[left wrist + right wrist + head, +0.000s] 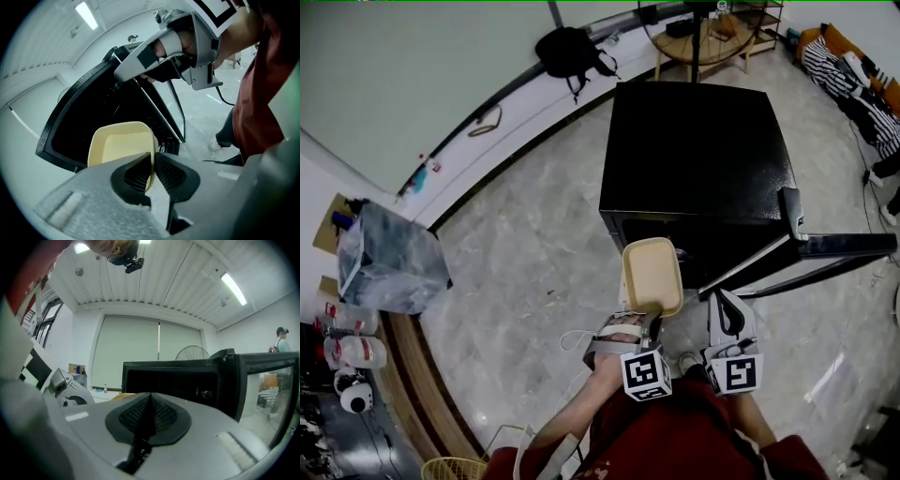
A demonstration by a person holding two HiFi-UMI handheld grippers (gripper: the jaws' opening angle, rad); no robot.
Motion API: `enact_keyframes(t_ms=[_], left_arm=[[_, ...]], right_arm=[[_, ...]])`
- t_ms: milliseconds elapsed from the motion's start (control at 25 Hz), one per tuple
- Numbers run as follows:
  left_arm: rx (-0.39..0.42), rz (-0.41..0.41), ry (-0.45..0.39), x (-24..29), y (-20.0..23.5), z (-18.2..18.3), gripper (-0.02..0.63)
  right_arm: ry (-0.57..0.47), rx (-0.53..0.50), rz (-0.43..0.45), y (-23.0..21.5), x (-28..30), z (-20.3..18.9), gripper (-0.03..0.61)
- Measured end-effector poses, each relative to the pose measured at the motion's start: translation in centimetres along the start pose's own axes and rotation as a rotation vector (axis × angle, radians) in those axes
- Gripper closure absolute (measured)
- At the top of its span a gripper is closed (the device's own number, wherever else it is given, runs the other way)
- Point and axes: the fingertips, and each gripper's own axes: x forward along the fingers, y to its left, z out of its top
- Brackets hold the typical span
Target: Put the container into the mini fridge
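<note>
A cream plastic container (652, 274) hangs in front of the black mini fridge (694, 155), whose door (825, 248) stands swung open to the right. My left gripper (647, 314) is shut on the container's near rim. In the left gripper view the pads pinch the thin wall of the container (123, 144), with the fridge's dark opening (93, 112) behind it. My right gripper (721, 302) is beside it on the right, shut and holding nothing. In the right gripper view its pads (161, 415) meet, facing the fridge's open interior (168, 380) and its door (262, 380).
A clear plastic bag in a bin (389, 258) stands at the left. A black backpack (567, 52) lies on the curved ledge, and a round wooden table (712, 37) is behind the fridge. A wicker basket (455, 467) sits near my feet. A person (281, 338) stands far right.
</note>
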Motion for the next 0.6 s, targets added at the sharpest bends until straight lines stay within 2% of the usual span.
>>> enact_keyframes(t_ms=[240,400,600], left_arm=[[0.1,-0.064,-0.094,1.7,0.1,0.0,0.577],[0.134,-0.091,-0.132,2.4,0.3,0.0,0.578],[0.169,-0.112,-0.155,3.4,0.1,-0.8,0.578]], right_arm=[[0.016,-0.01,-0.149,-0.3,-0.4,-0.3,0.577],[0.05,0.003,-0.258,-0.7,-1.7,-0.7,0.578],[0.023,0.014,-0.303,0.7,-2.5,-0.7,0.577]])
